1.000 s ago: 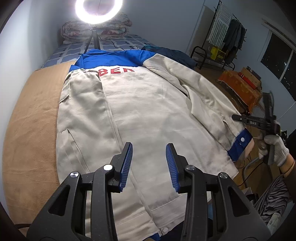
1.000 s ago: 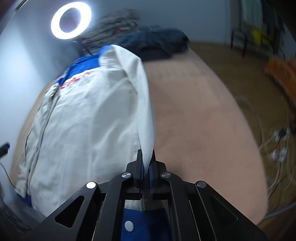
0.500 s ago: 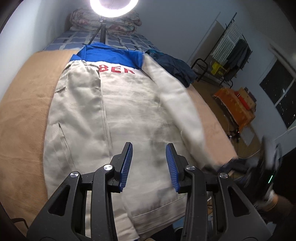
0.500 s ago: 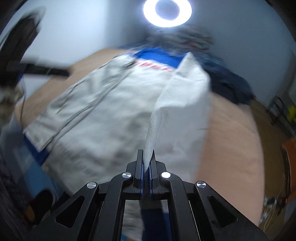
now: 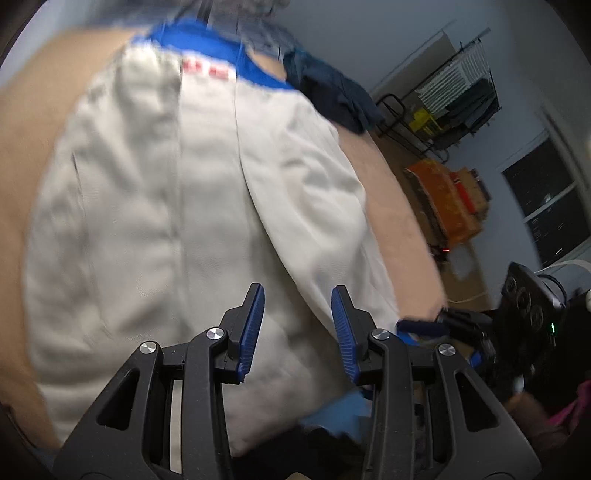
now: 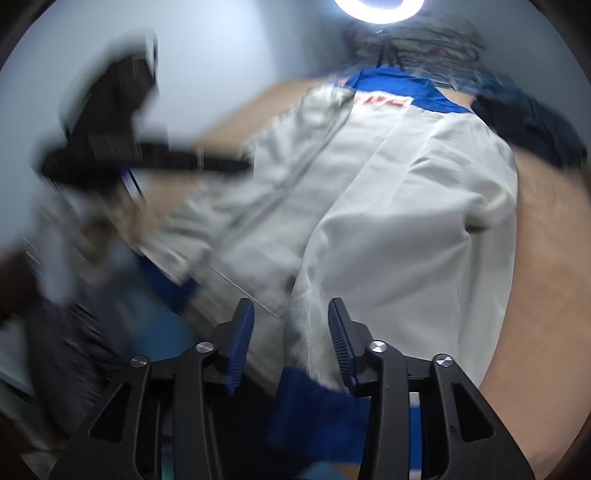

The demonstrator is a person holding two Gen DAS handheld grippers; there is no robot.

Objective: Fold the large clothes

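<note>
A cream jacket (image 5: 166, 206) with a blue yoke and red letters lies back-up on a tan bed cover (image 5: 29, 122). Its right sleeve (image 5: 314, 206) is folded in over the body, blue cuff (image 6: 314, 410) near the hem. My left gripper (image 5: 297, 328) is open and empty above the hem. My right gripper (image 6: 291, 339) is open, jaws apart over the sleeve end and cuff; it also shows in the left wrist view (image 5: 443, 325) at the right. The left gripper appears blurred in the right wrist view (image 6: 122, 147).
A dark blue garment (image 5: 332, 92) lies at the bed's far right corner. A clothes rack (image 5: 458, 99), an orange-covered box (image 5: 447, 199) and a dark window (image 5: 546, 214) stand to the right. A ring light (image 6: 380, 7) shines at the bed head.
The right gripper carried the sleeve across onto the jacket body and opened, letting the cuff go. The left gripper stayed open and moved closer over the hem.
</note>
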